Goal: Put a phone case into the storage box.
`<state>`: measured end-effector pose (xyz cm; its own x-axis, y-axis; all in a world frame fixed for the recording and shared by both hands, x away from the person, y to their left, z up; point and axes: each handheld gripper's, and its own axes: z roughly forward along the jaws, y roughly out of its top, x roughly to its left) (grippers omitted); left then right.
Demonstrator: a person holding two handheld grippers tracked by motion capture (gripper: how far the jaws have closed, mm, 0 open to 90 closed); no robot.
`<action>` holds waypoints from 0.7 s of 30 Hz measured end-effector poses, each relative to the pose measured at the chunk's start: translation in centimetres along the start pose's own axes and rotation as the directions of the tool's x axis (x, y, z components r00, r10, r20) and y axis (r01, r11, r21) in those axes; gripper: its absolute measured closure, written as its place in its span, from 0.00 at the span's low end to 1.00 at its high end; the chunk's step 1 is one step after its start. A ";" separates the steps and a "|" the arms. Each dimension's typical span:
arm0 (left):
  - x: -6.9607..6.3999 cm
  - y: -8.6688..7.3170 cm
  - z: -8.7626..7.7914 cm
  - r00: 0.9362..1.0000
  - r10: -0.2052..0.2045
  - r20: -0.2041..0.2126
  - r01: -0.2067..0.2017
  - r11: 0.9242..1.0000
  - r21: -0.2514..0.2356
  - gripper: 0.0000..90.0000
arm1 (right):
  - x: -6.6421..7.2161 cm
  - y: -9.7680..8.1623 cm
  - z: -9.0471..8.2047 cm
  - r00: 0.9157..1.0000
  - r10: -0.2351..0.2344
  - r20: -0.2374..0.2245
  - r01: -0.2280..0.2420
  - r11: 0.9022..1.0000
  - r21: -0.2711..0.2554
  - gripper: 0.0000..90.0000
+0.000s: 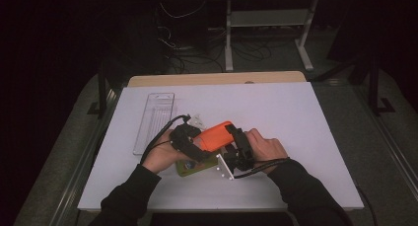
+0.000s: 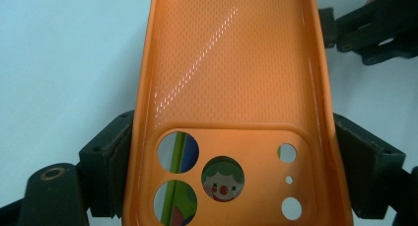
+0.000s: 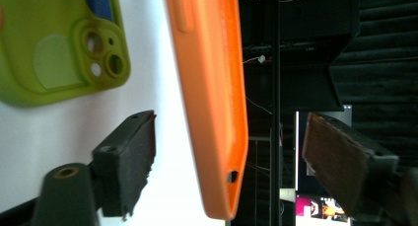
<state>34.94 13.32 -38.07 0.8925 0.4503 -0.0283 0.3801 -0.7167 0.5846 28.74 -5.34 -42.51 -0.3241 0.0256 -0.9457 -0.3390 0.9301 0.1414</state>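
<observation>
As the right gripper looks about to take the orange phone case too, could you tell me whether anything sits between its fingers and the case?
Nothing visible: the orange case stands between the right gripper's open fingers, untouched.

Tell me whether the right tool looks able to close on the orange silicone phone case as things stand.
Probably yes. The orange silicone phone case already sits edge-on between the right tool's two pads, apart from both, with nothing between pad and case. The left tool clamps its camera end.

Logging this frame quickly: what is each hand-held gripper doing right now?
Left hand-held gripper: shut on the orange phone case, pads on both its side edges.
Right hand-held gripper: open, pads apart from the case's end between them.
</observation>
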 end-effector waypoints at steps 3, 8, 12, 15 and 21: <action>0.0 0.0 -0.1 1.000 -0.003 -0.002 0.003 1.000 -0.002 0.18 | 0.5 0.2 0.1 1.000 -0.027 -0.001 0.027 1.000 -0.002 0.30; 0.0 0.0 -0.2 1.000 0.000 -0.007 0.000 1.000 -0.006 0.18 | 0.8 0.2 0.0 0.999 -0.032 0.004 0.032 0.999 -0.014 0.40; -0.1 0.0 -0.1 1.000 -0.004 -0.004 0.004 1.000 -0.004 0.18 | 0.9 0.2 -0.1 0.999 -0.037 0.000 0.037 0.999 -0.016 0.45; -0.2 0.0 0.0 1.000 0.005 -0.001 -0.005 1.000 0.000 0.18 | 1.0 0.2 0.0 1.000 -0.029 0.005 0.029 1.000 -0.011 0.50; -0.3 0.0 0.1 1.000 0.008 -0.001 -0.008 1.000 0.001 0.18 | 1.2 0.2 -0.1 0.999 -0.047 0.014 0.047 0.999 -0.019 0.58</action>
<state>34.71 13.10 -38.14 0.8952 0.4451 -0.0225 0.3732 -0.7211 0.5838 28.21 -5.18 -43.54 -0.2953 -0.0130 -0.9553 -0.3703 0.9233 0.1019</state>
